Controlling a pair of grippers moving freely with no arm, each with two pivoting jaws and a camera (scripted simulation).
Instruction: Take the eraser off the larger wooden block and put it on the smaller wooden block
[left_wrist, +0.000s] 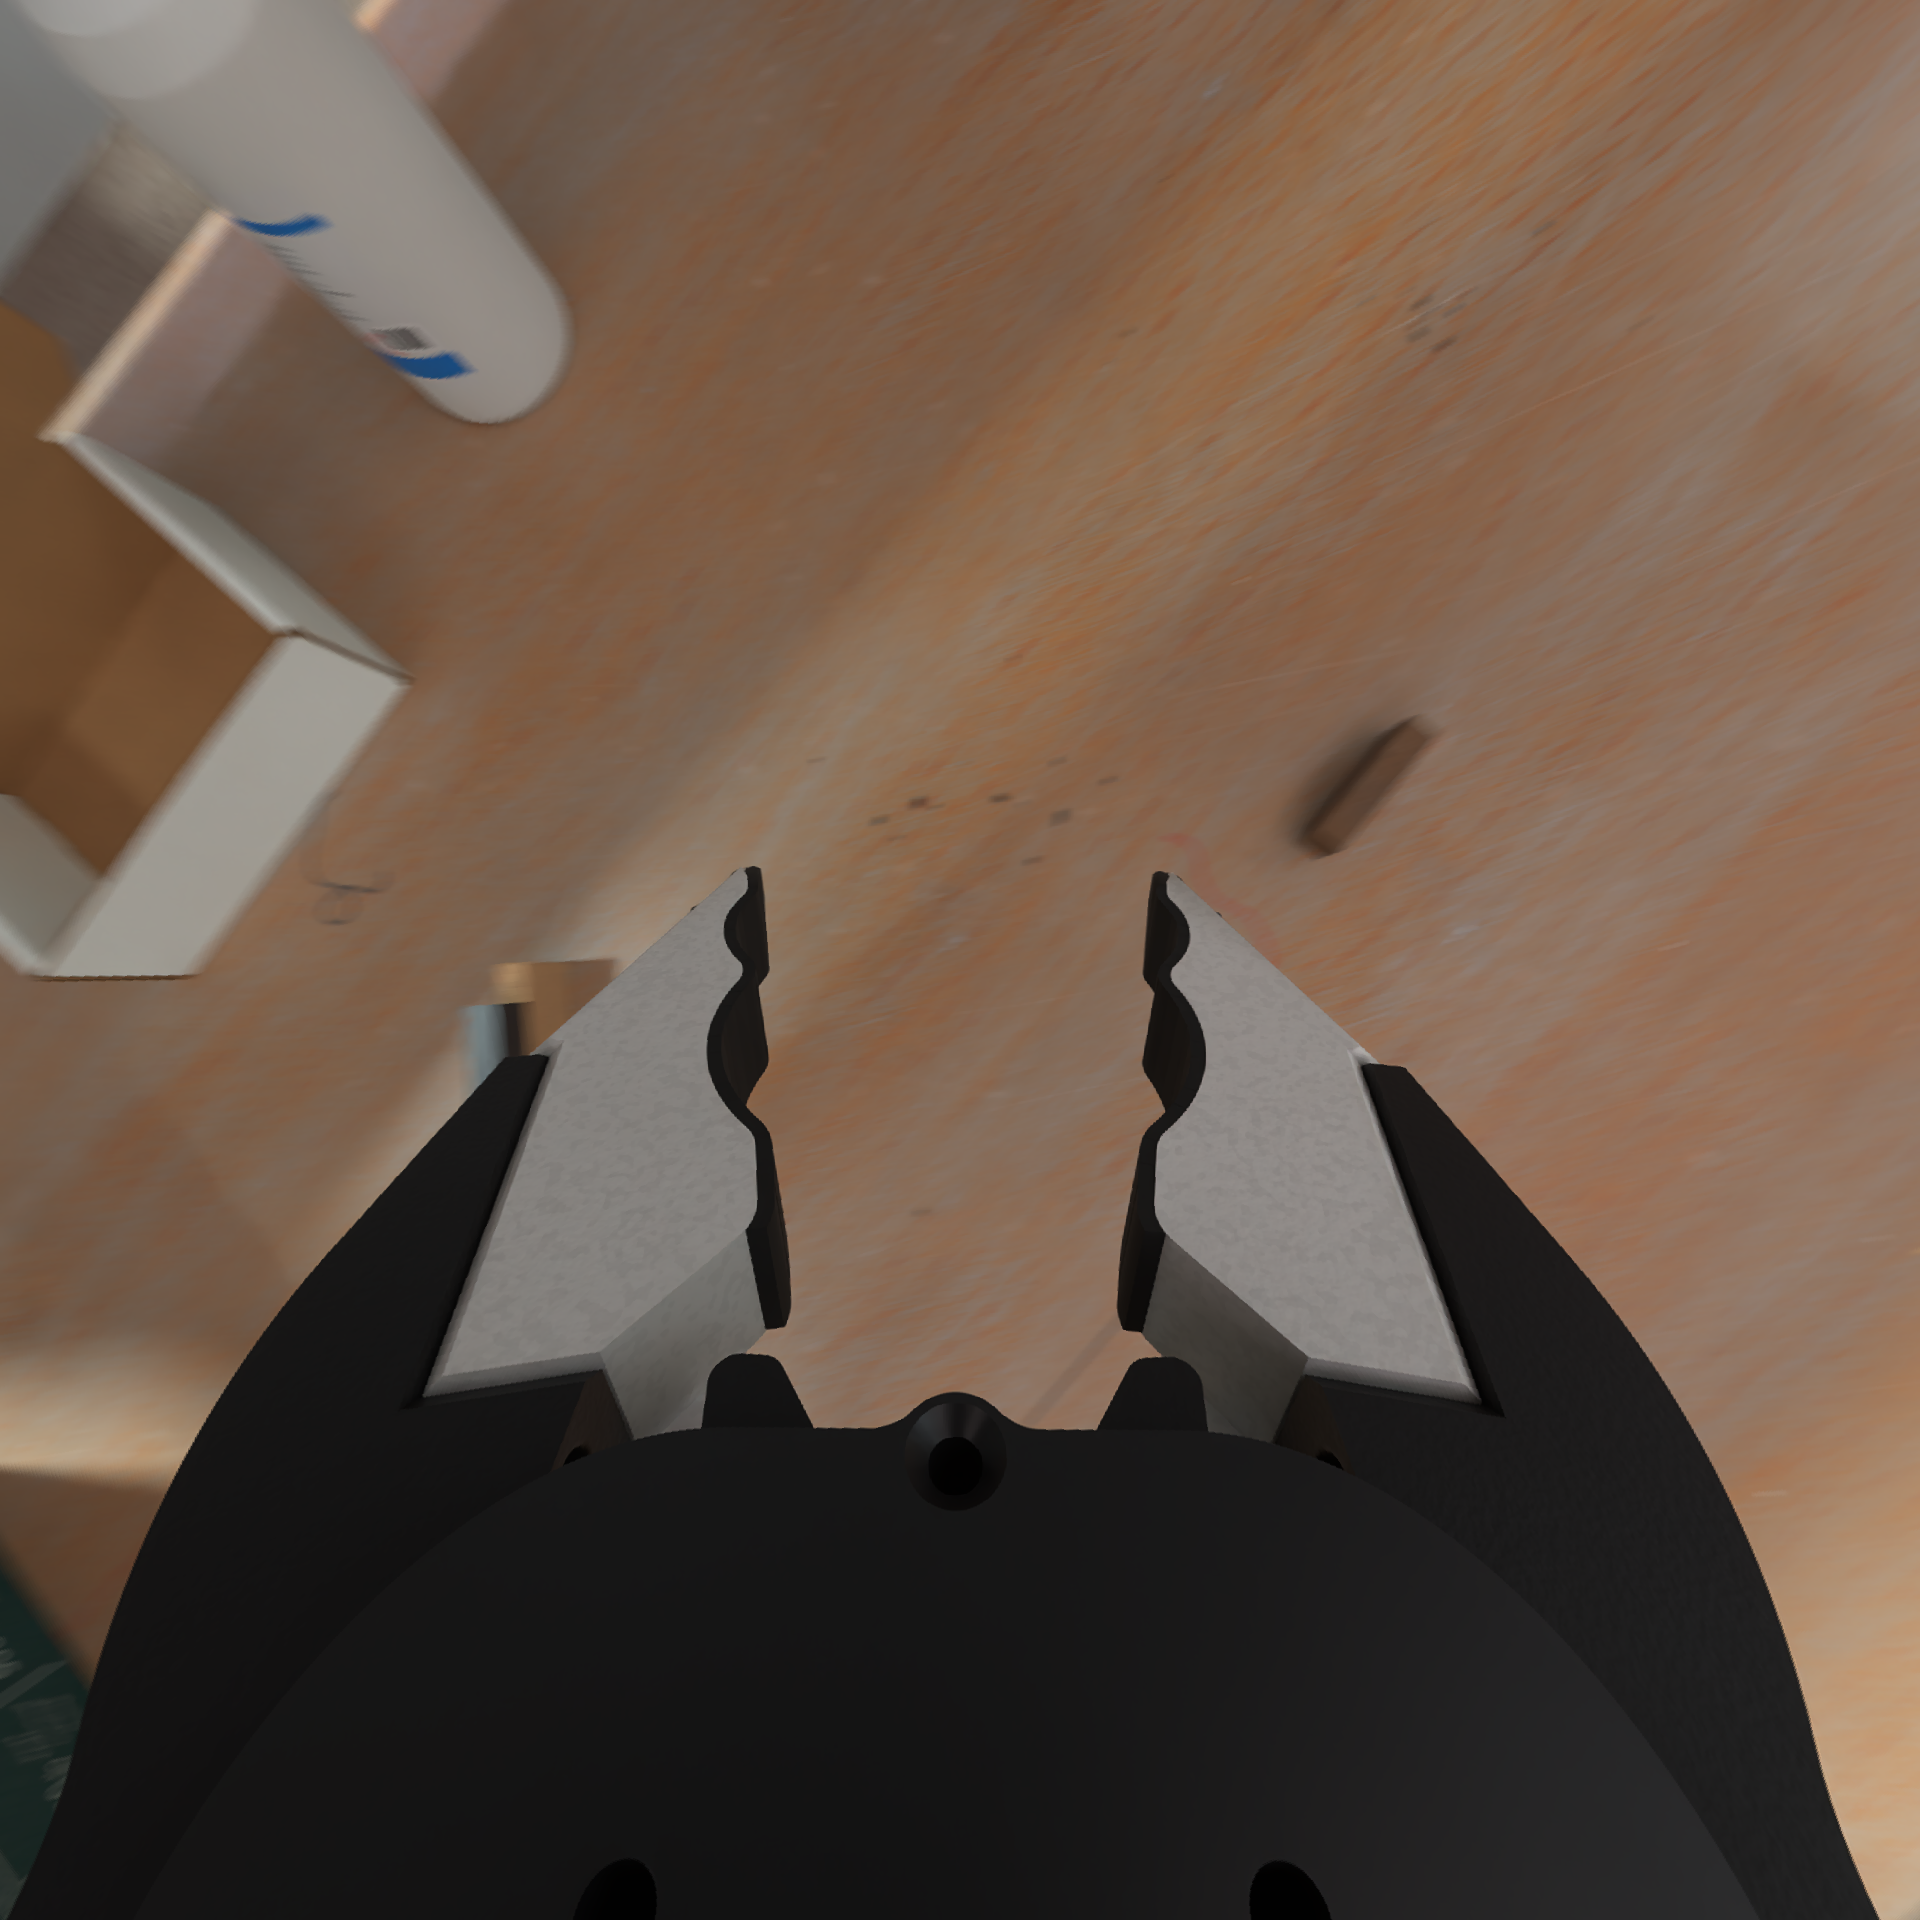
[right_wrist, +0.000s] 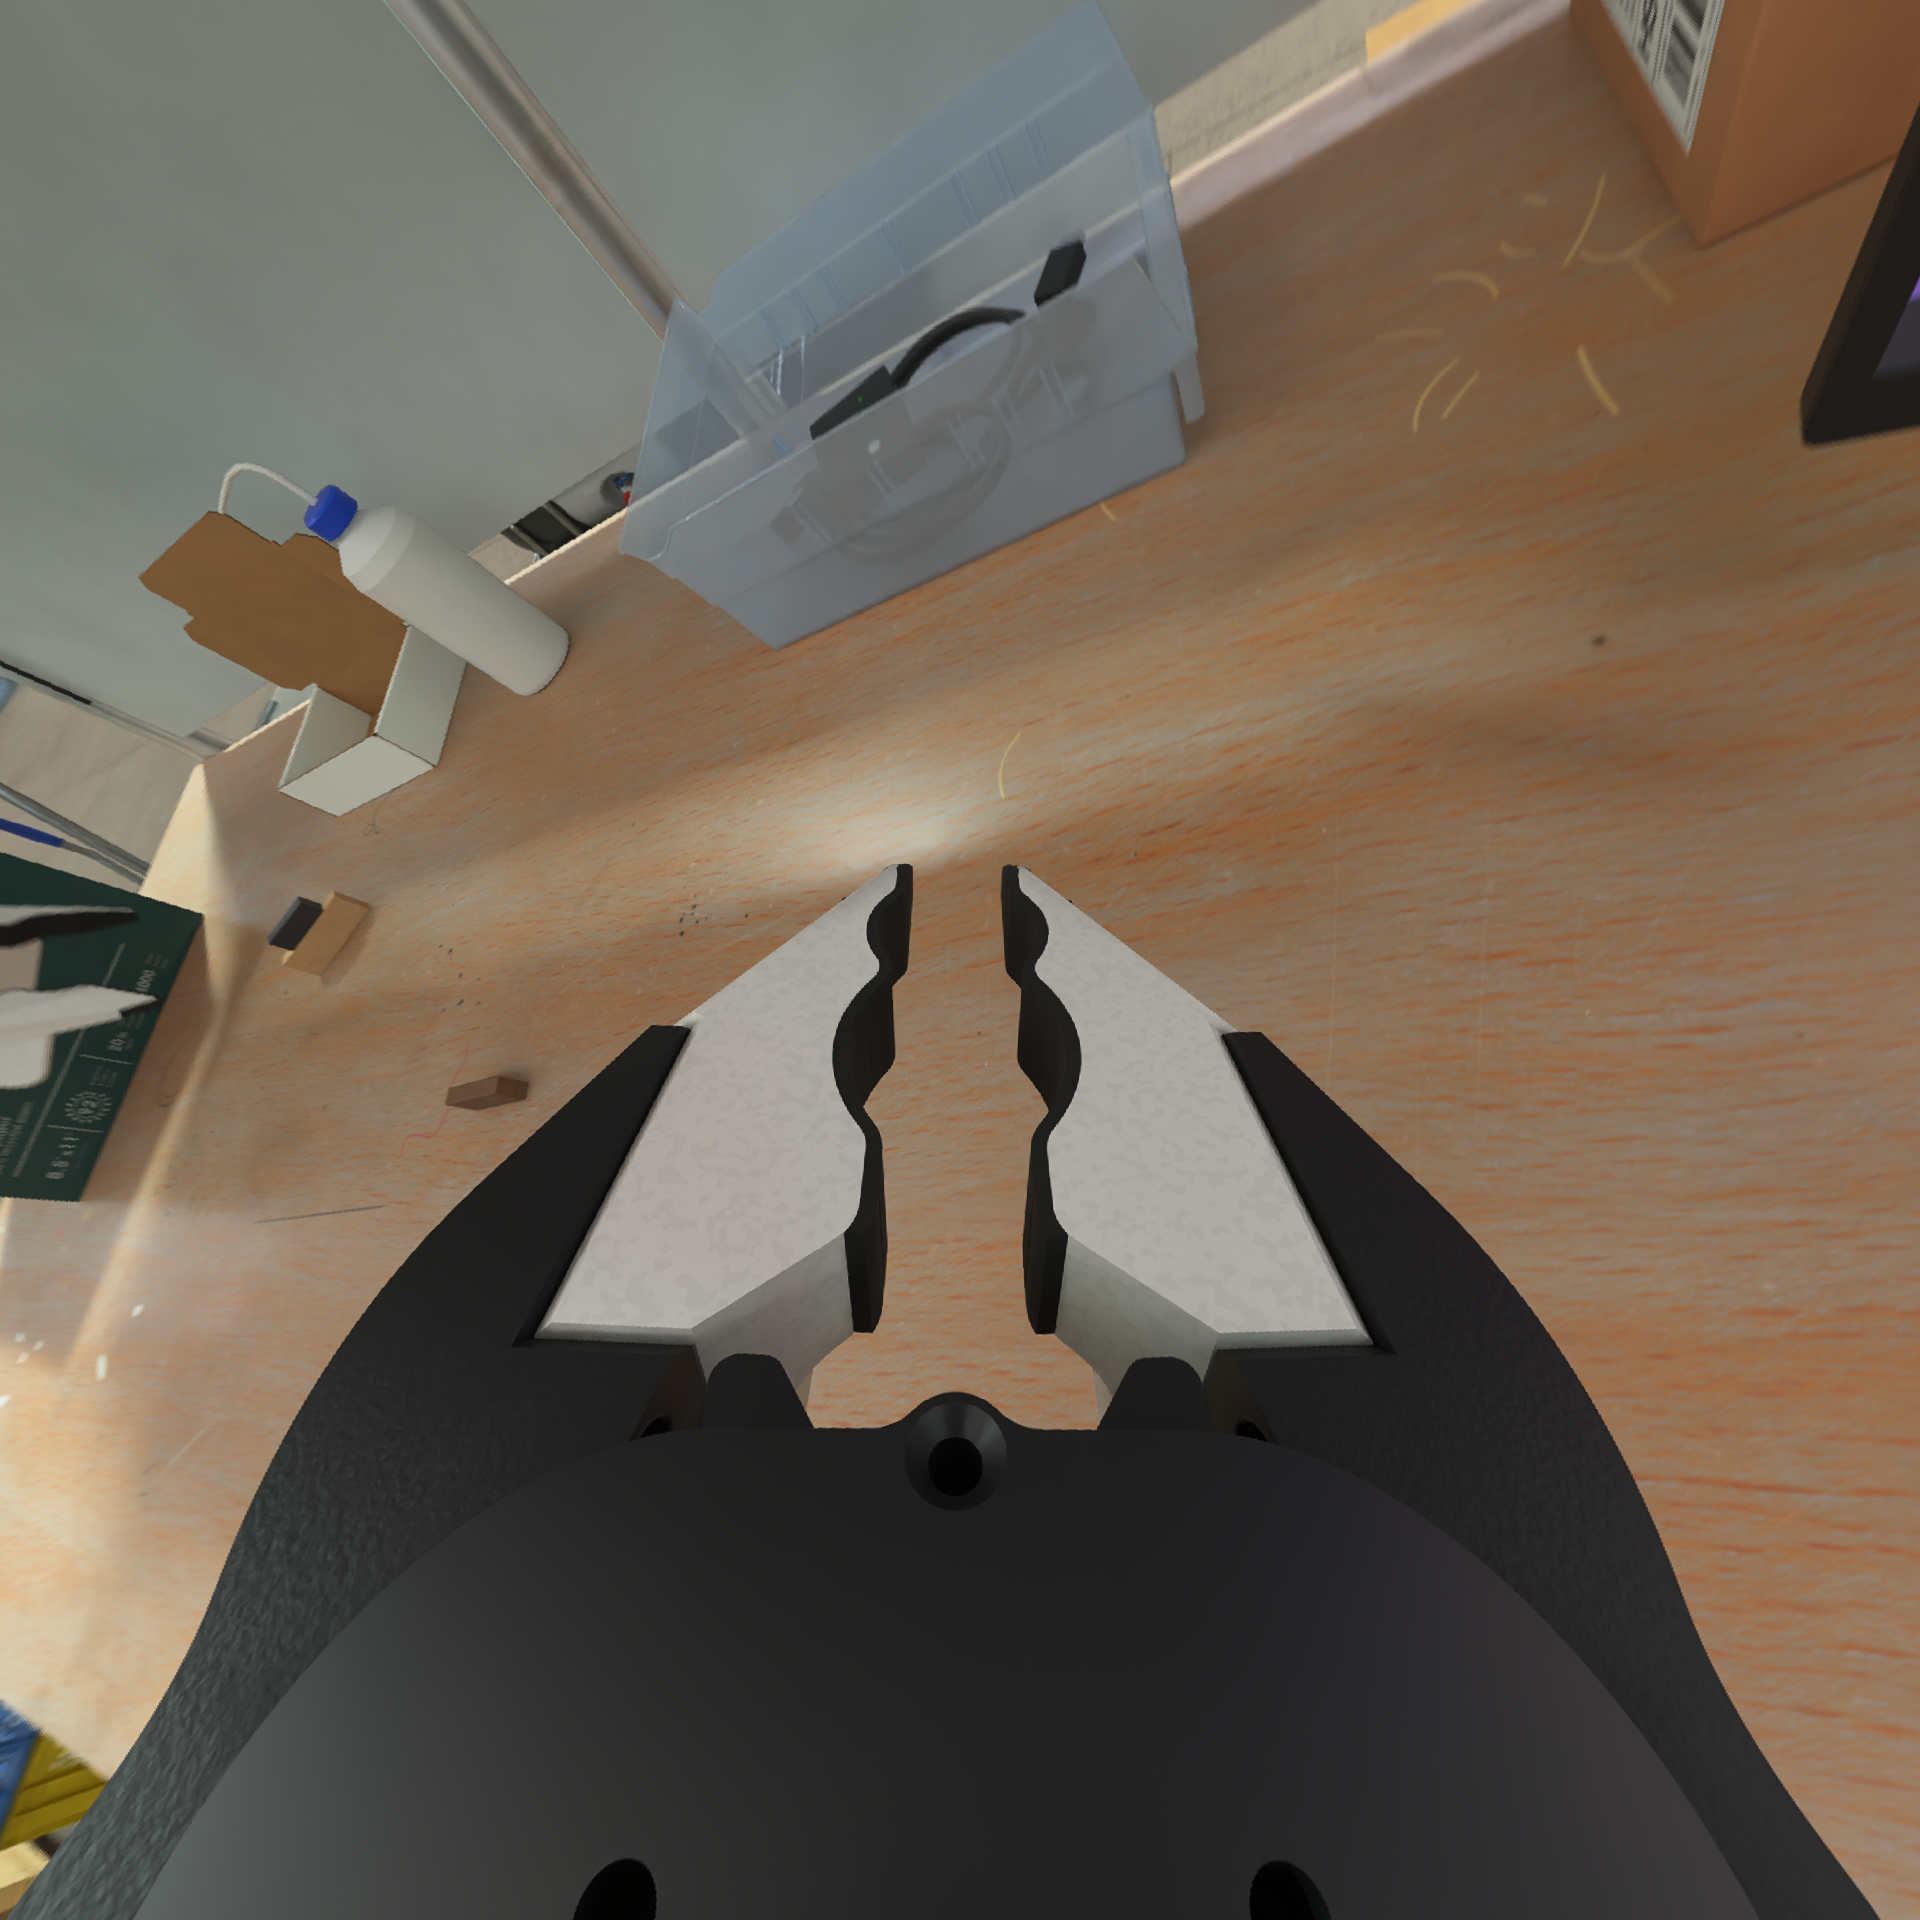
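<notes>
Wooden tabletop (right_wrist: 1351, 831), orange-toned, fills both wrist views. Seen from the right gripper (right_wrist: 956, 873), the black eraser (right_wrist: 294, 922) sits on the larger wooden block (right_wrist: 335, 932) far off to the left, near a dark green mat (right_wrist: 94, 1049); the smaller wooden block (right_wrist: 486, 1092) lies apart from it, nearer the gripper. Seen from the left gripper (left_wrist: 956, 878), the smaller block shows ahead and to the right, blurred, while the larger block peeks out behind the left finger (left_wrist: 623, 1122), mostly hidden. A white bottle (right_wrist: 447, 597), an open cardboard box (right_wrist: 364, 748) and a clear plastic bin (right_wrist: 935, 499) stand farther back. Both grippers hold nothing: the left jaws are spread wide, the right jaws parted only narrowly. Each gripper tilts downward over bare wood, well clear of the eraser. The likely risks: the eraser is small and perched near the block's edge, so an off-centre approach could knock it off, and the light blocks could slide if nudged.
</notes>
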